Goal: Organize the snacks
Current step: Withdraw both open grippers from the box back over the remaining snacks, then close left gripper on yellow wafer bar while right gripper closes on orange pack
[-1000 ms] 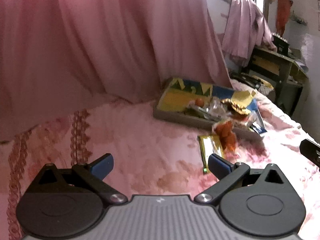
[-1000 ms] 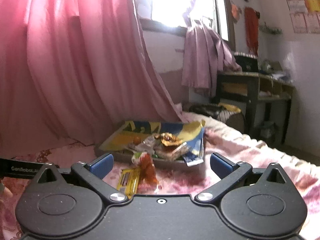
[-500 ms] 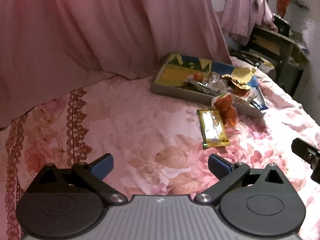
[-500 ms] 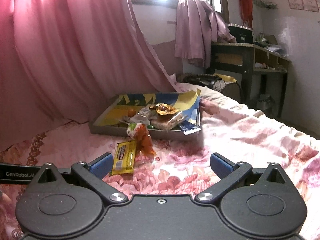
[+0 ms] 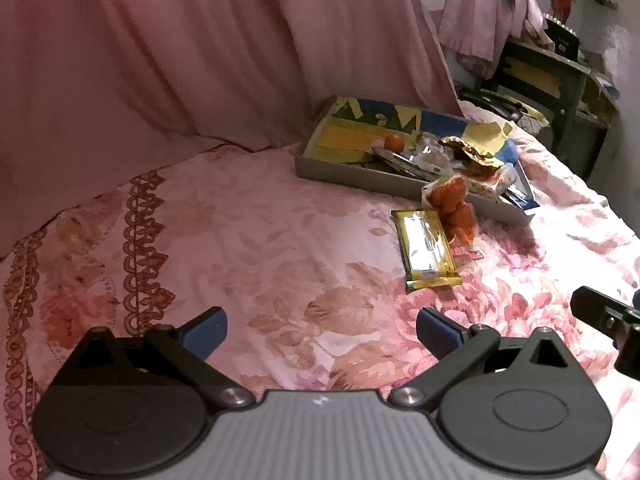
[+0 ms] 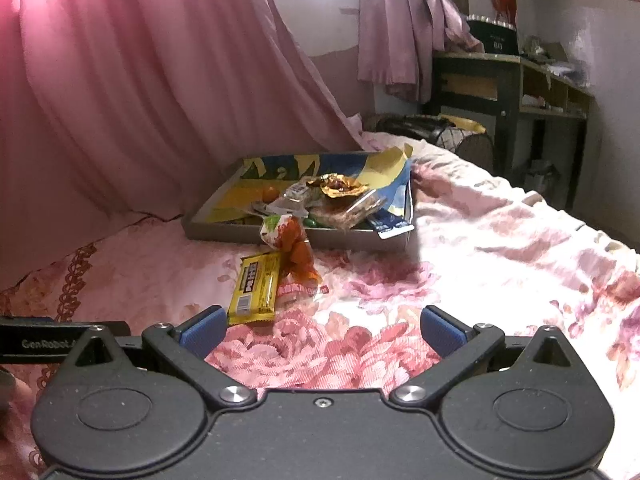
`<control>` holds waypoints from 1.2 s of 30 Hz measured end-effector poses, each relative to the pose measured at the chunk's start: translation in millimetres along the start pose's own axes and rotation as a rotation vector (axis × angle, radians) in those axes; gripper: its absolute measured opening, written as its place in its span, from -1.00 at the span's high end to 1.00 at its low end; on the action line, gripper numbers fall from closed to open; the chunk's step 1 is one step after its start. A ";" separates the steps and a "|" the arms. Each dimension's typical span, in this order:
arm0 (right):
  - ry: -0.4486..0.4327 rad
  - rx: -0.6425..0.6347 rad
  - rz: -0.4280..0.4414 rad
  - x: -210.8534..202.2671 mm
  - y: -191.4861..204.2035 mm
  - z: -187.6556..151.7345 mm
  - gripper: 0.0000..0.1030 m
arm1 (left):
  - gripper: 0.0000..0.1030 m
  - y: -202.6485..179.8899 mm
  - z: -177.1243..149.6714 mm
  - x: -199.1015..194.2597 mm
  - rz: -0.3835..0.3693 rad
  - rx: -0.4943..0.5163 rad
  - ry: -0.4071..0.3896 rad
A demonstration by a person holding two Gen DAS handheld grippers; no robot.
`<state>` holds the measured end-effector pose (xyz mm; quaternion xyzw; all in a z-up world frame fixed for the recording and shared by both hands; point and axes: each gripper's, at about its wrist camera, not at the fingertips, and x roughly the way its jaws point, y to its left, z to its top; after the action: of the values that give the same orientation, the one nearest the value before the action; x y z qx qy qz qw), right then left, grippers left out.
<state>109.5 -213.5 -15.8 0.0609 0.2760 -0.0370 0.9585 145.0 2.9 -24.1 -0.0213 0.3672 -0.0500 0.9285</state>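
Blue-padded fingers (image 6: 202, 330) on right gripper (image 6: 320, 330) spread wide, empty; left gripper (image 5: 320, 330) same. Just ahead on the bedspread (image 6: 380, 344): yellow bar (image 6: 256, 286) touching orange candy bag (image 6: 296, 250), both outside the box (image 6: 296, 234). Probably light, crinkly, slippery. Best pinched across the bar's narrow middle, gently.

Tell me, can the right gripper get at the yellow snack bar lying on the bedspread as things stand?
Probably yes. The right gripper is open, and the yellow snack bar lies flat just ahead, slightly toward its left finger. Nothing lies between them. The orange snack bag touches the bar's far right edge and might get nudged.
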 end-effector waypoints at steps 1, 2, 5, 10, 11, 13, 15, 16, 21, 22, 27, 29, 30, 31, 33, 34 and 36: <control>0.009 0.004 0.003 1.3 -0.9 0.7 -0.99 | -0.99 -0.9 0.2 2.0 -0.003 0.002 0.004; 0.016 0.007 0.004 2.6 -1.8 1.2 -0.99 | -0.99 -1.7 0.3 4.0 -0.007 0.005 0.007; 0.042 0.014 0.005 8.0 -4.2 3.0 -0.99 | -0.99 -3.8 1.0 10.3 -0.019 0.016 0.018; 0.054 -0.037 0.011 17.9 -2.5 11.8 -0.99 | -0.99 -7.9 4.8 22.2 -0.034 0.034 0.033; 0.051 -0.057 0.016 19.6 -1.5 14.3 -0.99 | -0.99 -8.5 5.8 24.4 -0.034 0.037 0.034; 0.042 -0.103 0.024 23.3 0.6 19.3 -0.99 | -0.99 -10.9 7.9 30.3 -0.030 0.055 0.035; 0.036 -0.143 0.030 27.6 2.0 24.3 -0.99 | -0.99 -13.3 9.4 35.8 -0.026 0.073 0.037; 0.033 -0.159 0.035 30.3 2.3 27.0 -0.99 | -0.99 -14.1 9.9 38.1 -0.025 0.077 0.038; 0.037 -0.193 0.046 46.8 -0.3 38.0 -0.99 | -0.99 -17.3 14.5 50.7 -0.045 0.069 0.039; 0.038 -0.194 0.049 50.3 -0.7 39.9 -0.99 | -0.99 -18.3 15.8 53.6 -0.051 0.067 0.035; 0.045 -0.185 0.065 70.1 -2.7 50.6 -0.99 | -0.99 -25.8 22.5 71.2 -0.090 0.073 0.018; 0.059 -0.160 0.077 79.2 -5.5 54.5 -0.99 | -0.99 -29.3 25.2 78.1 -0.118 0.078 0.008; 0.068 -0.143 0.087 84.3 -7.4 56.4 -0.99 | -0.99 -30.8 26.3 80.6 -0.129 0.080 0.003; 0.078 -0.128 0.097 89.1 -9.4 58.1 -0.99 | -0.99 -32.4 27.7 83.7 -0.143 0.083 -0.003; 0.100 -0.099 0.113 99.1 -13.3 61.2 -0.99 | -0.99 -35.5 30.2 89.7 -0.172 0.091 -0.012; 0.110 -0.085 0.120 104.0 -15.3 62.7 -0.99 | -0.99 -36.8 31.4 92.4 -0.183 0.095 -0.014; 0.124 -0.066 0.129 113.1 -18.0 65.6 -0.99 | -0.99 -39.5 33.6 98.5 -0.205 0.106 -0.019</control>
<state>237.6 -244.5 -22.8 0.0491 0.3316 0.0377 0.9414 236.4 -46.9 -63.5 -0.0098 0.3510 -0.1638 0.9219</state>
